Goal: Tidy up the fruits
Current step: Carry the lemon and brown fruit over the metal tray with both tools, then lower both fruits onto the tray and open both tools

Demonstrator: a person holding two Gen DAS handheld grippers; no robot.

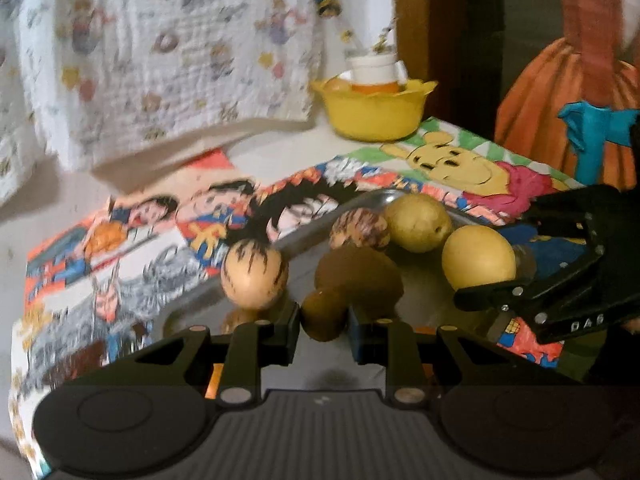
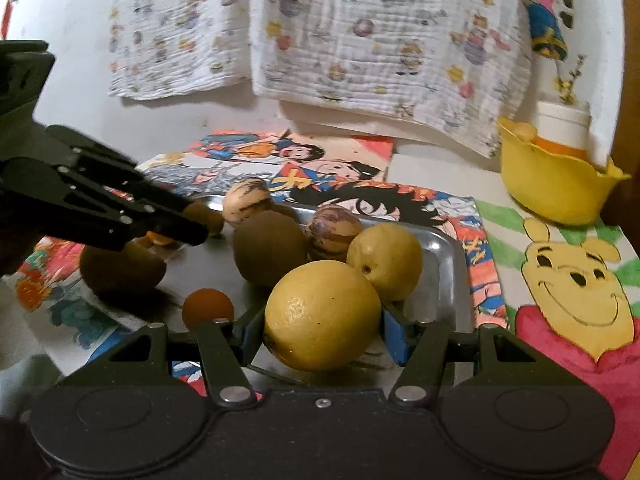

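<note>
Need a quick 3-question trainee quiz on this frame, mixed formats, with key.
1. True or false: the right hand-held gripper is shut on a yellow fruit.
2. Relative to the metal tray, the yellow bowl stands: A) on it; B) off it, on the table; C) under it.
3. Fill in: the small fruit between the fingers of the left hand-held gripper is ___ in colour.

Key: 1 true; 2 B; 3 brown.
</note>
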